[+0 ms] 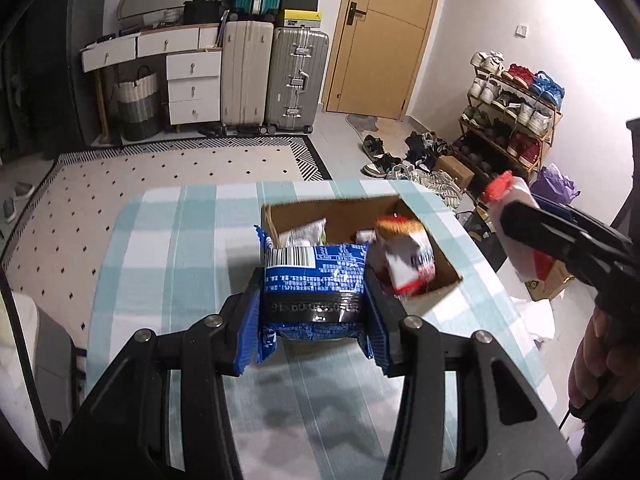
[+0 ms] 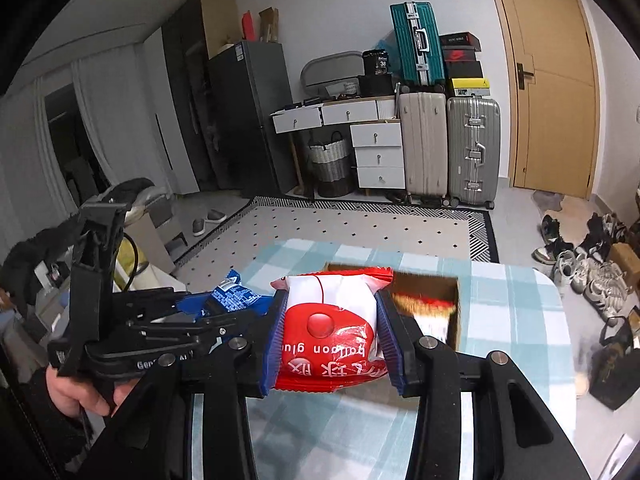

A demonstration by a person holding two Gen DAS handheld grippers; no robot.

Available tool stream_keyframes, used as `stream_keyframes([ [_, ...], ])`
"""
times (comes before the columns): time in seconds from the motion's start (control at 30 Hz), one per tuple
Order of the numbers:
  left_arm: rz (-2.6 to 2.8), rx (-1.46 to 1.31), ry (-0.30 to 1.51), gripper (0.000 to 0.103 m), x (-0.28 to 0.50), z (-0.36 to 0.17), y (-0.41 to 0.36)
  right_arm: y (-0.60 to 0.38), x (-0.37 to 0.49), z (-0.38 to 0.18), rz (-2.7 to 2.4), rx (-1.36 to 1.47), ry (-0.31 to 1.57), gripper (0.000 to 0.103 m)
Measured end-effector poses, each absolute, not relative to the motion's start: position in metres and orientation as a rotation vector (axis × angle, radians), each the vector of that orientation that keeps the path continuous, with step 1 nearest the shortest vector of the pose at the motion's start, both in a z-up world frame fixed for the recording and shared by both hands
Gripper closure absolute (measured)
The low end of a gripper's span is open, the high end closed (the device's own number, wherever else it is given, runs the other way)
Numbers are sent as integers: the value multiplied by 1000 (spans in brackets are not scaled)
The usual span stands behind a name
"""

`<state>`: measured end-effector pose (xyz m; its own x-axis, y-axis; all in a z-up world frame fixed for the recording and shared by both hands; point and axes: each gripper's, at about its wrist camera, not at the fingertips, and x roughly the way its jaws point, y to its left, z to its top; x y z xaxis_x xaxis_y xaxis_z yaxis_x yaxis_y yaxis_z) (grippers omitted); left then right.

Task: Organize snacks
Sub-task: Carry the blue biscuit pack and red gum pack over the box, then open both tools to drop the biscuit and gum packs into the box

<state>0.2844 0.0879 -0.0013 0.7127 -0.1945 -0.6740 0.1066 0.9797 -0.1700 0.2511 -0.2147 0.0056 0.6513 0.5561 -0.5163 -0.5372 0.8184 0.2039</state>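
Observation:
My left gripper (image 1: 314,312) is shut on a blue snack packet (image 1: 314,280) and holds it above the table, just in front of an open cardboard box (image 1: 348,212). The box holds several snack packets, among them a red and white one (image 1: 408,260). My right gripper (image 2: 332,344) is shut on a red and white snack packet (image 2: 328,328) and holds it above the table, near the box (image 2: 424,284). In the left wrist view the right gripper (image 1: 516,216) is to the right of the box. In the right wrist view the left gripper (image 2: 224,300) is at the left with the blue packet (image 2: 234,294).
The table has a blue and white checked cloth (image 1: 192,248). Beyond it lies a patterned rug (image 1: 160,168). Suitcases (image 1: 296,80) and drawers (image 1: 192,88) stand at the far wall. A shoe rack (image 1: 512,120) and loose shoes (image 1: 400,160) are at the right.

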Motion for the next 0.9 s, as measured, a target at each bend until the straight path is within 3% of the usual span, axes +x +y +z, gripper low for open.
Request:
stream_keyframes([
  [0.4, -160, -86, 821, 60, 352, -4, 75, -192, 320, 12, 555, -6, 625, 61],
  [0.9, -181, -72, 862, 60, 404, -23, 62, -188, 401, -27, 542, 21, 718, 61],
])
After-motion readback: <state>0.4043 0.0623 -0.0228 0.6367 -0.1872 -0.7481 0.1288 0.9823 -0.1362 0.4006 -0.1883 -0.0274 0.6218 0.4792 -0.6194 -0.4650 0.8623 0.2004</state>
